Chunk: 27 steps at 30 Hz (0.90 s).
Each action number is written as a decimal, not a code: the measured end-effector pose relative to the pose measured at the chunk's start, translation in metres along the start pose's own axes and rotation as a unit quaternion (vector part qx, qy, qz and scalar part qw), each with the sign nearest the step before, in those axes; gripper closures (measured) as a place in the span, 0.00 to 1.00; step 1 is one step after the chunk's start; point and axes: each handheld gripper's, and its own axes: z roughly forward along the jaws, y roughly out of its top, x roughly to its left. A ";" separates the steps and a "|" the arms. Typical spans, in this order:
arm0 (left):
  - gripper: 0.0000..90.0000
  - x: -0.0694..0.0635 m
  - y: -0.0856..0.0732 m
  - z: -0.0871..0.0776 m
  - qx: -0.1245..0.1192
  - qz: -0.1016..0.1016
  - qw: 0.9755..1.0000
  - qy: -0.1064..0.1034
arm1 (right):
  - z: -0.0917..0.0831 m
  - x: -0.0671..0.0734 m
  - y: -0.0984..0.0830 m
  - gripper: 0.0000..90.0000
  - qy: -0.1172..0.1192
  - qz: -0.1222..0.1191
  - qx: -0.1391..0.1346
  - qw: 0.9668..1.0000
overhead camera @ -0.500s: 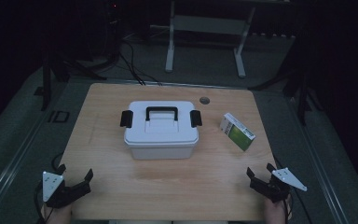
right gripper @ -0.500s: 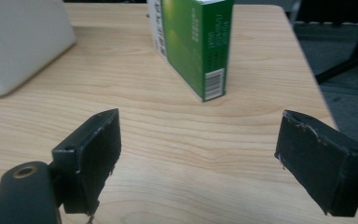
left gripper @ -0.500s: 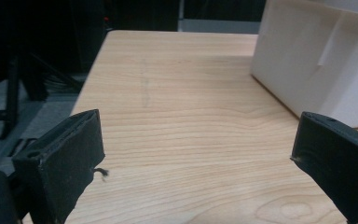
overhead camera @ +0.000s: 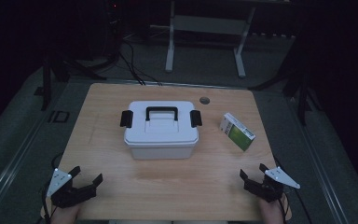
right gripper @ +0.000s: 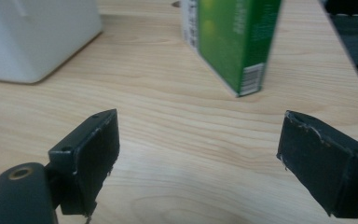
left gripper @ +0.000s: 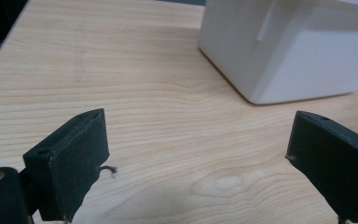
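A white lidded box (overhead camera: 161, 130) with a black handle and black side latches stands in the middle of the wooden table (overhead camera: 107, 107). To its right stands a green and white carton (overhead camera: 237, 131). My left gripper (overhead camera: 87, 176) rests at the table's near left corner, open, nothing between its jaws; the left gripper view has the box's corner (left gripper: 284, 51) ahead to the right. At the near right corner my right gripper (overhead camera: 253, 171) is open and empty too. The right gripper view looks at the carton (right gripper: 233, 42) straight ahead and the box (right gripper: 37, 37) at the left.
A small round hole (overhead camera: 204, 100) marks the tabletop behind the box. Beyond the table stand a white frame's legs (overhead camera: 170, 51) and dark cables on the floor. Bare wood lies between the grippers and the box.
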 end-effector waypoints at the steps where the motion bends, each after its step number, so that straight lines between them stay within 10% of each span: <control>1: 0.06 0.000 0.001 0.001 -0.002 -0.005 1.000 -0.008 | 0.000 0.002 0.001 0.14 0.012 0.000 0.001 1.000; 15: 0.23 -0.004 0.011 0.019 0.006 0.012 0.999 -0.035 | 0.017 0.020 0.015 0.36 0.059 -0.028 0.011 0.998; 27: 0.65 -0.008 0.033 0.055 0.018 0.042 0.998 -0.053 | 0.043 0.042 0.031 0.66 0.105 -0.066 0.025 0.992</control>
